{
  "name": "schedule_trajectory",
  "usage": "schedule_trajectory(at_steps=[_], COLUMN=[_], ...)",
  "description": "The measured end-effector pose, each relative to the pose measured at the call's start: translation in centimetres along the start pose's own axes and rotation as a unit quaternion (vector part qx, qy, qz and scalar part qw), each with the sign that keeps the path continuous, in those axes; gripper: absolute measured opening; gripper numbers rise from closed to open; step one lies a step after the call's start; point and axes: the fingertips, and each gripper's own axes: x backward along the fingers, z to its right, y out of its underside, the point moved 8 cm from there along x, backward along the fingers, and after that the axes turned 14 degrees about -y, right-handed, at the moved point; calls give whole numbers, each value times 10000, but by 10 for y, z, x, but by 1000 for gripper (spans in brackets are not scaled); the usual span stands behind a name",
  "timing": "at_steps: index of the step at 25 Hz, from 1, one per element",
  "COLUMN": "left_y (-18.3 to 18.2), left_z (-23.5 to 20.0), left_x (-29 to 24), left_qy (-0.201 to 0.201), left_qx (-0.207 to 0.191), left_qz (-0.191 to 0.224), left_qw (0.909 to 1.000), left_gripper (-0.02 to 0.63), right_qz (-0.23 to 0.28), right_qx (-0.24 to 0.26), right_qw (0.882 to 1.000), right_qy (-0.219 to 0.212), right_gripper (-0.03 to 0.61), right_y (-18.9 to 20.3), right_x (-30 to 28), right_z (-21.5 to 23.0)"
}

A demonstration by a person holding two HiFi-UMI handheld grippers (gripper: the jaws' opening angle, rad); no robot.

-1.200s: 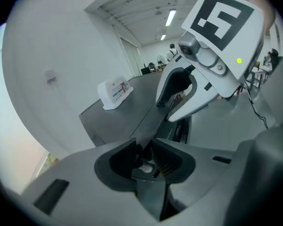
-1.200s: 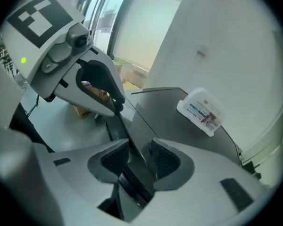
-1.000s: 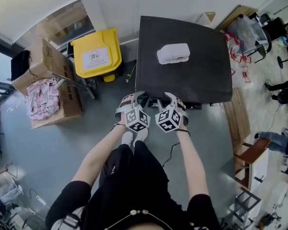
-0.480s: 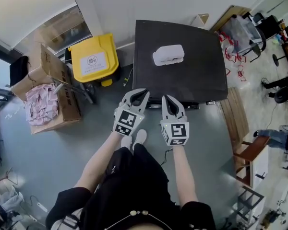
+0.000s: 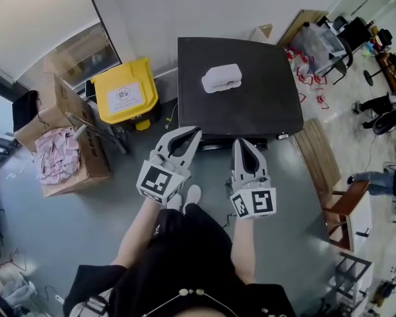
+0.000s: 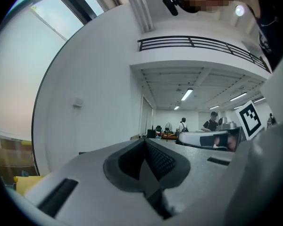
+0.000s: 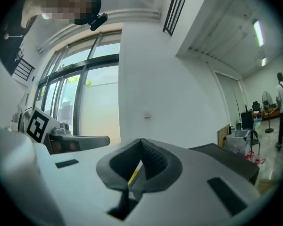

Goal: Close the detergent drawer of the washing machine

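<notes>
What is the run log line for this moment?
left claw: just closed, empty | right claw: just closed, empty | both: pointing level, near washing machine front

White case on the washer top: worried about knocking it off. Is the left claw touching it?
Apart. The head view shows the left claw at the front edge of the washer, with bare dark top between it and the white case.
</notes>
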Motion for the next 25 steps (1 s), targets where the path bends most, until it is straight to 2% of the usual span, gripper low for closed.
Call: schedule_trajectory(at_steps=[3, 9, 13, 20, 25], left_y=[-13, -29, -30, -30, -34], left_z=[0, 2, 0, -1, 5], left_x=[10, 36, 51, 73, 89], left_qy=[-42, -27, 24, 141, 255], left_qx=[63, -167, -278, -218, -170], left_qz=[187, 346, 334, 299, 348], left_qw=[9998, 9993, 9991, 9992, 9989], left_gripper=[6, 6, 6, 6, 6], right_qz=[140, 199, 205, 194, 87], right_qx=[200, 436, 423, 342, 477], right_qw=[9997, 9985, 9984, 9979, 9972], right_qy=[67, 259, 323, 507, 575], right_gripper=[2, 2, 2, 2, 2], right_y=[-23, -48, -48, -40, -38], right_x=[13, 31, 40, 55, 62], right_z=[-7, -32, -51, -78, -98])
